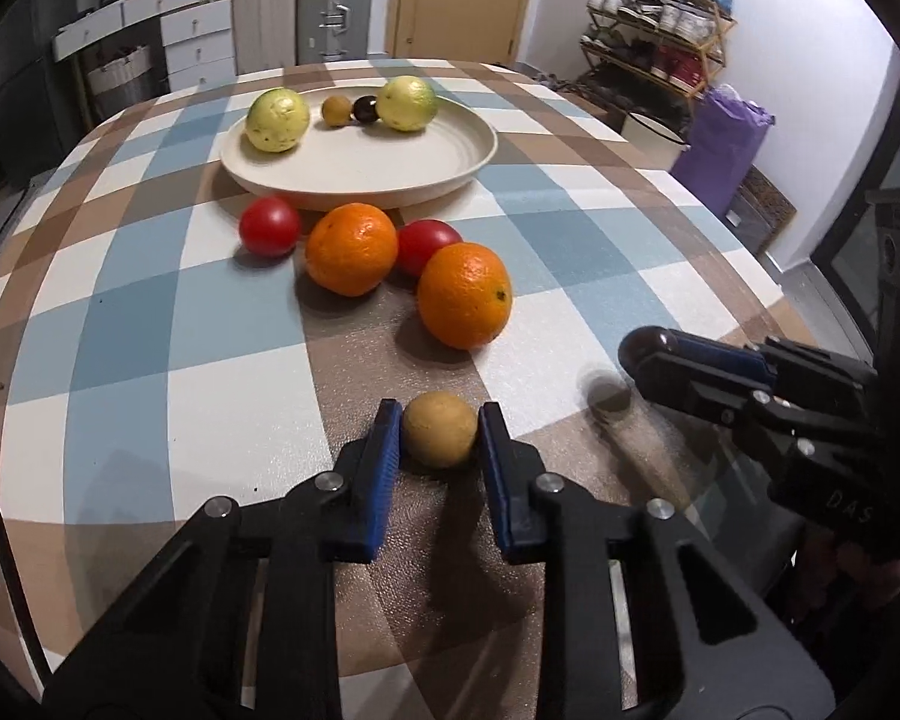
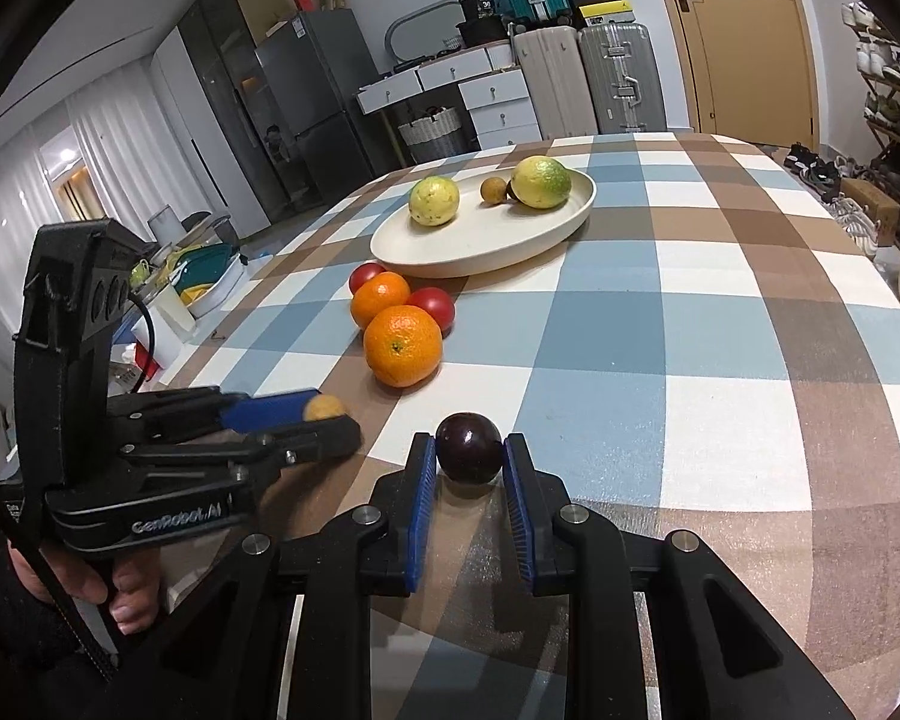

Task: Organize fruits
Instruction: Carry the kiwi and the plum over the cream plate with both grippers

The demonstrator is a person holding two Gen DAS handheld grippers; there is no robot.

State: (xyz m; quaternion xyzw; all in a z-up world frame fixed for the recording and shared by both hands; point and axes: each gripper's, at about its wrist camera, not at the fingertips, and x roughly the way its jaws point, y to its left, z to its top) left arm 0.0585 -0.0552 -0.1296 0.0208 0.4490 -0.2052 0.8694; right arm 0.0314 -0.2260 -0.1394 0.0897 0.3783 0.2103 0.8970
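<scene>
A round table under a checked cloth (image 1: 150, 324) of blue, brown and white squares carries everything. Toward its far side sits a wide cream plate (image 1: 426, 180), holding two yellow-green guavas (image 1: 277, 119) at its left and right, with a small tan fruit (image 1: 336, 110) and a small dark fruit (image 1: 365, 108) side by side between them.

Just in front of the plate, on the cloth, lies a cluster: two oranges (image 1: 464, 294), the nearer one lower right of the other, and two red tomatoes (image 1: 269, 225) behind them; one tomato stands to the left and the other is tucked between the oranges.

Nearer the cameras, the left gripper (image 1: 440, 429) has its blue pads (image 1: 385, 450) pressed against either side of a small tan round fruit (image 1: 440, 429) that sits low, at the brown square of the cloth. Just to its right, the right gripper (image 2: 469, 449) pinches a dark purple plum (image 2: 469, 449) between its pads, held slightly above the cloth, with its shadow underneath. A hand (image 2: 120, 594) grips the left gripper's handle.
</scene>
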